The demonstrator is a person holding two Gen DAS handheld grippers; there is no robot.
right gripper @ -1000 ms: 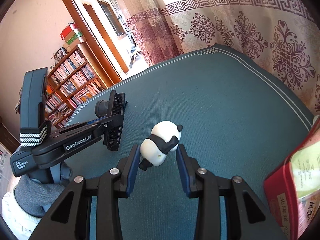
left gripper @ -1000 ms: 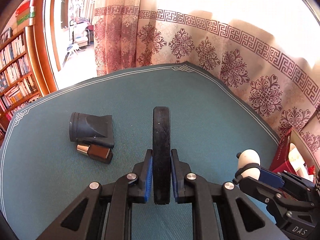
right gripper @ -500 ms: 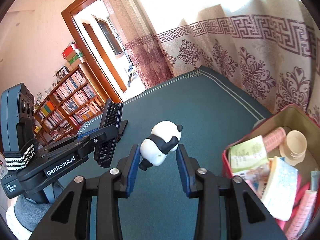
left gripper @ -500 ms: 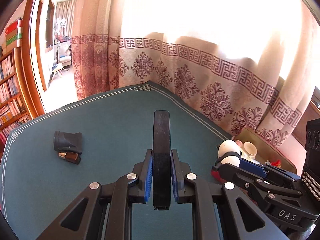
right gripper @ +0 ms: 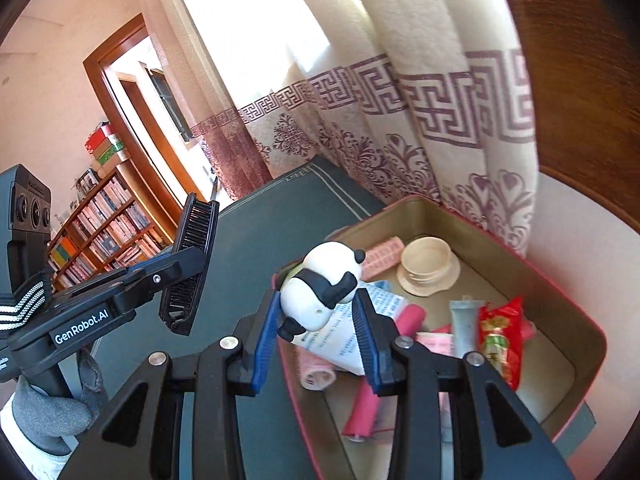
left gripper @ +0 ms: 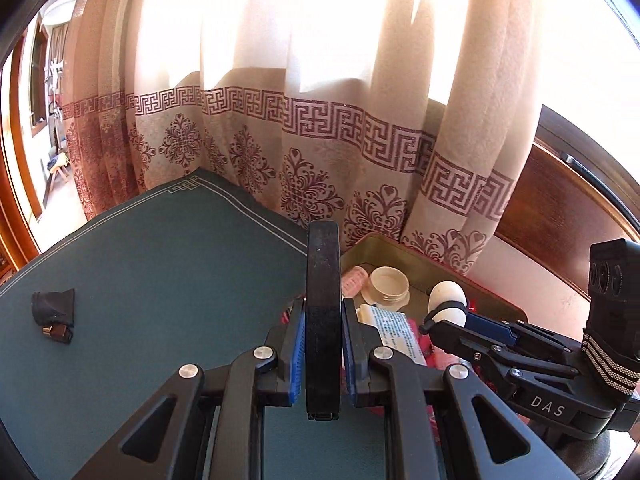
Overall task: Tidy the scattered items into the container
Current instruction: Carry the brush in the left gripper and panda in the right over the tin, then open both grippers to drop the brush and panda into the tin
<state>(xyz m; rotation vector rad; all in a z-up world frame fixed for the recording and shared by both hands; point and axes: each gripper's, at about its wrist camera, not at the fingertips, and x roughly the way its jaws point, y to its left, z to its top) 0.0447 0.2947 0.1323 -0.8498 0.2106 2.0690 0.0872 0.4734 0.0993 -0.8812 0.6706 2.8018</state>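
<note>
above the red-rimmed container (right gripper: 576,312) our right claw (right gripper: 318,312) grips the panda figurine (right gripper: 324,280). our left claw (left gripper: 322,344) clamps a black comb (left gripper: 322,280) beside it, over the green desk (left gripper: 160,264).

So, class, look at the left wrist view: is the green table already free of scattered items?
No, a black nozzle and a small brown bottle lie on the green table.

The dark green surface (left gripper: 168,264), edged with a thin white border line, carries a black nozzle (left gripper: 54,306) at about nine o'clock in the left wrist view with a small brown bottle (left gripper: 58,333) touching its near side, well apart from the red-rimmed container (right gripper: 576,312) at three o'clock.
</note>
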